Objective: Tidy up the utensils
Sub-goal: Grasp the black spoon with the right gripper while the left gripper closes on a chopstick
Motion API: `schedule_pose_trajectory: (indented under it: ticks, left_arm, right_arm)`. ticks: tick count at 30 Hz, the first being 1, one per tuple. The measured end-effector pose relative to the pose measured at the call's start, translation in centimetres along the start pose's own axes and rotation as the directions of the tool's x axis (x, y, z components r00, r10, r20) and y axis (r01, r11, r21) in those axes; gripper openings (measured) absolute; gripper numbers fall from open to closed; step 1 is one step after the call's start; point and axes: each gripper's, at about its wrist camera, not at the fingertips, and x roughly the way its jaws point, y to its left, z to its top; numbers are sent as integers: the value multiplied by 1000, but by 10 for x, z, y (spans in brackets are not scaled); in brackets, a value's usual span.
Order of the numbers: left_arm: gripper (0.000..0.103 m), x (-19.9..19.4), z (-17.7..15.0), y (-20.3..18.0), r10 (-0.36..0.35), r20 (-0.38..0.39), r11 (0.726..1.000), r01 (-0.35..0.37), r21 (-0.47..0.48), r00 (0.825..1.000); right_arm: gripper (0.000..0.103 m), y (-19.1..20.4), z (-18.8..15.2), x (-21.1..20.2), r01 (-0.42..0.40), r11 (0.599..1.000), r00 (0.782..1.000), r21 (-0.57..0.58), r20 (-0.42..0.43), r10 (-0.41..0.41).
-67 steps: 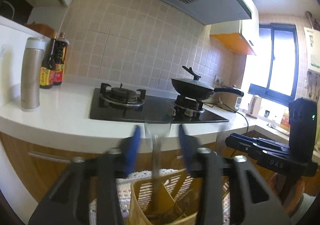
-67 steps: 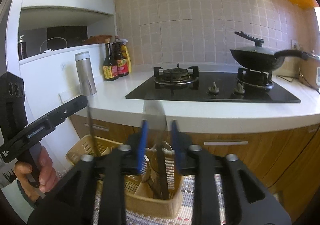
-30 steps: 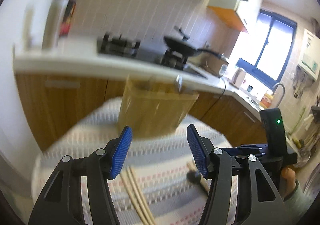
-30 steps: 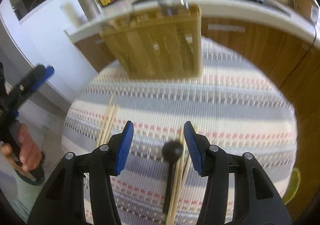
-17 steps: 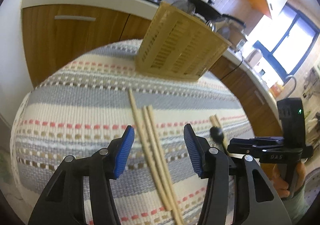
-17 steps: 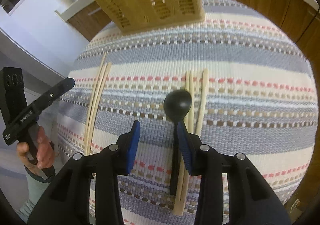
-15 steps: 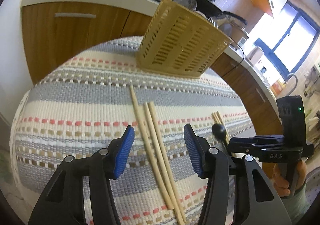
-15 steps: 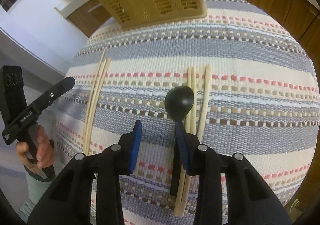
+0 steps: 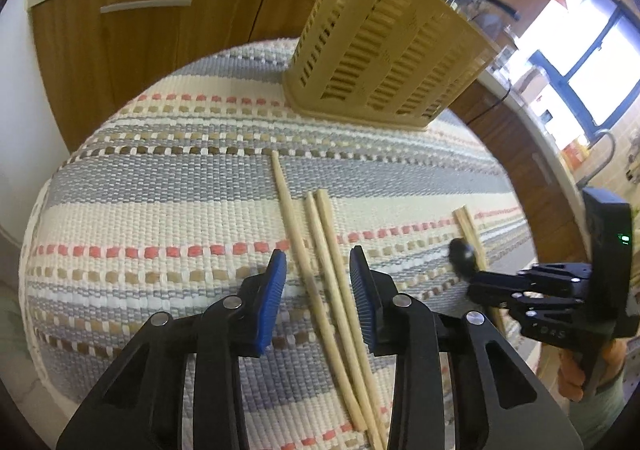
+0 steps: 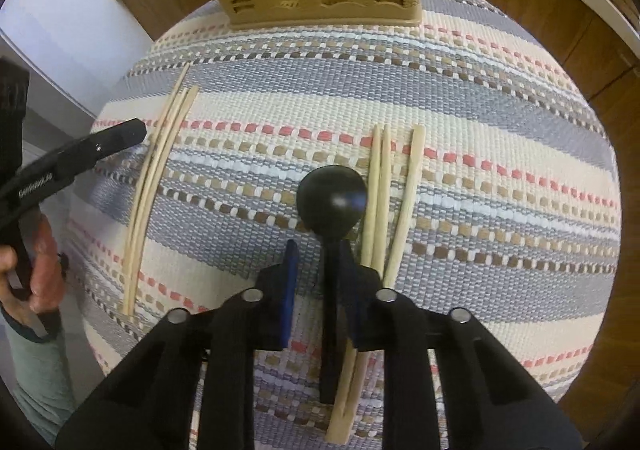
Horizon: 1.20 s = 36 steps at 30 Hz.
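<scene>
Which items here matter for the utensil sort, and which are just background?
Job items:
- black spoon, between the right hand-held gripper jaws
- left chopsticks, under the open left hand-held gripper
- chopsticks by the spoon
- utensil basket

Background:
- striped cloth
- cabinets
- window

The cloth [image 10: 460,97] under everything is coarse woven fabric, matt and ribbed. On it, the chopsticks [image 9: 320,250] look like pale, smooth, unvarnished wood. The spoon [image 10: 332,197] is black plastic with a slight gloss on its bowl. The basket [image 9: 384,45] at the cloth's far edge is tan slotted plastic, faintly shiny. Behind the basket, the cabinet [image 9: 152,41] fronts are smooth brown wood grain.
</scene>
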Motion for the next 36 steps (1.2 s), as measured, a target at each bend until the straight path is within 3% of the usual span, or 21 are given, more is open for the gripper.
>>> schedule_pose_trajectory:
  ticks: [7,13,23,30,36]
  left_arm:
    - [29,15,3,-18,121,-46,988,-116,101,992]
    - [20,13,0,-14,135,-43,985,-129,118,990]
    - [24,16,1,-22,135,-51,983,-127,132,990]
    - [22,21,-9,-44,250,-20,937,-236,258,968]
    - [23,23,-4,-45,260,-51,930,-236,282,964]
  right_arm:
    - [11,3,3,5,27,999,999,-38,-16,-28]
    - [11,8,0,8,39,998,999,-52,-4,-39]
    - [11,2,1,5,26,999,1000,-37,-10,-26]
    - [11,-1,-1,3,32,999,999,-40,-3,-32]
    - [11,6,-1,5,68,996,998,-60,-12,-69]
